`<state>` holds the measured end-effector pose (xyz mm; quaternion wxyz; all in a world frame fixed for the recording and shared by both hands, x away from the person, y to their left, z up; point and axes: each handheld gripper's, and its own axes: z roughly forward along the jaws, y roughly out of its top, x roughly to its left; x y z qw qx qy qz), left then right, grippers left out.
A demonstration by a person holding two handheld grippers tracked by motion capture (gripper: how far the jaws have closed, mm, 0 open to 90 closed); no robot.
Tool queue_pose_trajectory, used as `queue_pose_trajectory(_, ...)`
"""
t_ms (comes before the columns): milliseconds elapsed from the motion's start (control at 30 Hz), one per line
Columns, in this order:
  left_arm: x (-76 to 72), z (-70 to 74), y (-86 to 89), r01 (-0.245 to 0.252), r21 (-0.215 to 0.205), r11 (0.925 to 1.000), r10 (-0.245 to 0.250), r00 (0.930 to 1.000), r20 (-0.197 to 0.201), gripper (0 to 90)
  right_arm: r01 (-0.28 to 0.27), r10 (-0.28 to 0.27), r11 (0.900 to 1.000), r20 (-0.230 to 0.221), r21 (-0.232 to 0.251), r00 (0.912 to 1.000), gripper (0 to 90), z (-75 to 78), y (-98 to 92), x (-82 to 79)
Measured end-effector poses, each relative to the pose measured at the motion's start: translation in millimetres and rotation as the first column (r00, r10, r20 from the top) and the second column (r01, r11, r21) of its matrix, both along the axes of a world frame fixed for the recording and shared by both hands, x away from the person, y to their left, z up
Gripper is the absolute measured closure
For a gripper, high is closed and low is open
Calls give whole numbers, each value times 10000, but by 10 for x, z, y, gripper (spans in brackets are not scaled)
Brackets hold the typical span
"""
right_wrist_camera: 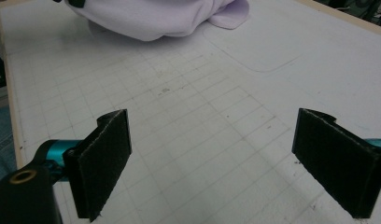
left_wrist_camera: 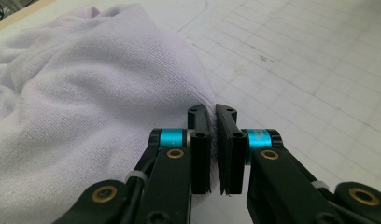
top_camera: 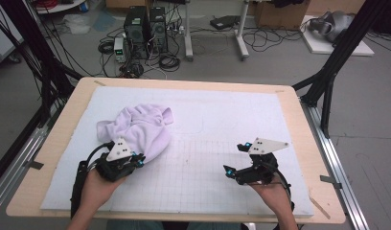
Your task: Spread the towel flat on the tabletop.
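- Terry cloth was what we handled: a pale lilac towel (top_camera: 140,128), soft and looped in texture, bunched into a rumpled heap with rounded folds and no flat edge laid out.
- We saw the towel lying on the left half of the white gridded mat (top_camera: 222,124) that covered the wooden counter (top_camera: 299,115), toward the middle depth of the mat, with one small flap reaching out at its far right side.
- In our left gripper view the towel (left_wrist_camera: 86,93) rose as a thick, ribbed mound on the left, its near edge curving down to the mat right at the fingertips.
- Our left gripper (top_camera: 138,160) sat at the towel's near edge, its fingers (left_wrist_camera: 200,140) drawn almost together with a thin gap between them; we could not tell whether any cloth was pinched there, though the left finger lay against the fabric.
- Our right gripper (top_camera: 235,160) hovered over bare mat, well apart from the towel, its fingers (right_wrist_camera: 102,158) spread wide with nothing between them.
- From the right gripper view the towel (right_wrist_camera: 165,16) lay at the far end of the mat.
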<state>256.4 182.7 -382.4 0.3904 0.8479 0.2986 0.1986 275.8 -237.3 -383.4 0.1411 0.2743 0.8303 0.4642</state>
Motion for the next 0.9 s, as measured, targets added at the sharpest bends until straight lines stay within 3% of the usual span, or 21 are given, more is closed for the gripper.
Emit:
queue_pose_trajectory(133, -187, 6, 28, 284, -192, 9994, -286, 9996, -79, 844, -163, 163, 9998, -5, -75, 9999, 110, 18, 70, 17)
queue_pose_trajectory(233, -226, -65, 66, 443, -232, 9988, -449, 9987, -258, 834, -286, 286, 9995, 10, -100, 9996, 110, 21, 119, 41)
queue_pose_trajectory(267, -217, -92, 92, 438, -453, 9980, -457, 9982, -401, 793, -335, 335, 9994, -6, -93, 9994, 111, 17, 155, 56)
queue_pose_trajectory(300, -194, -115, 125, 312, -705, 9970, -351, 9978, -555, 677, -418, 417, 9991, -72, -86, 9991, 112, 4, 198, 72)
queue_pose_trajectory(367, -165, -137, 164, 73, -807, 9967, -127, 9977, -664, 474, -911, 900, 9955, -408, -274, 9951, 115, -66, 351, 140)
queue_pose_trajectory(500, -109, -155, 234, -106, -821, 9966, 56, 9982, -603, 412, -1273, 1250, 9909, -531, -444, 9907, 154, -109, 531, 226)
queue_pose_trajectory(733, 10, -229, 409, -727, -758, 9945, 701, 9969, -356, 400, -1733, 1715, 9840, -455, -403, 9841, 183, -109, 822, 390)
queue_pose_trajectory(900, 115, -323, 519, -960, -669, 9931, 918, 9938, -626, 472, -2046, 2022, 9775, -469, -516, 9782, 242, -155, 1073, 551)
